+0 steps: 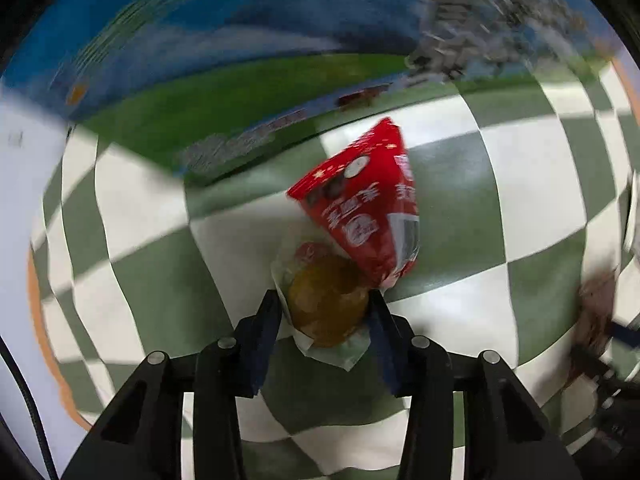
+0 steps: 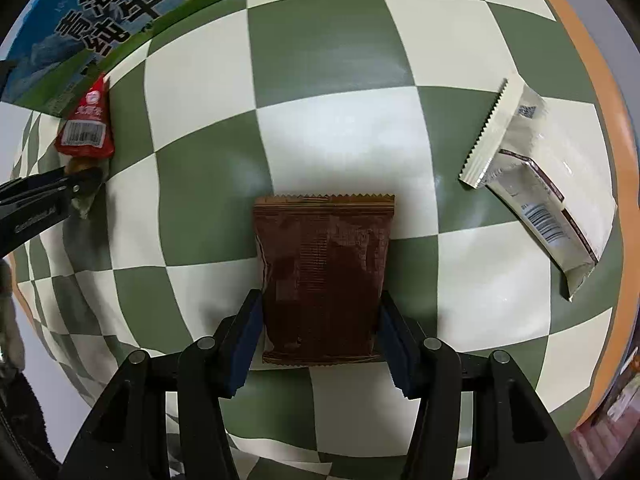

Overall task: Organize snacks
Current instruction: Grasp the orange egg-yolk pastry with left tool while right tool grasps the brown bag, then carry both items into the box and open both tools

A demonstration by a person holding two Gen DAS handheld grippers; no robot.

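1. Across both wrist views, a green-and-white checked cloth (image 2: 320,64) is covering the counter, with an orange border (image 2: 624,184) running along its edge and a pale bare strip (image 1: 24,184) showing beyond it.
2. At the far side of the cloth, a blue-and-green milk carton (image 2: 80,40) with large white characters is lying flat, blurred in the left wrist view.
3. Near the right edge, a white snack packet (image 2: 536,184) with a barcode is lying at an angle, well apart from everything else.
4. At the middle, a brown snack packet (image 2: 322,276) is lying flat, and the right hand-held gripper (image 2: 320,332) is pressing its pads against the packet's two side edges.
5. Just beside the carton, a red snack packet (image 1: 360,208) is resting on the cloth, touching a clear-wrapped yellowish snack (image 1: 328,300).
6. Around that wrapped snack, the left hand-held gripper (image 1: 326,316) is clamping together, pointing downward.
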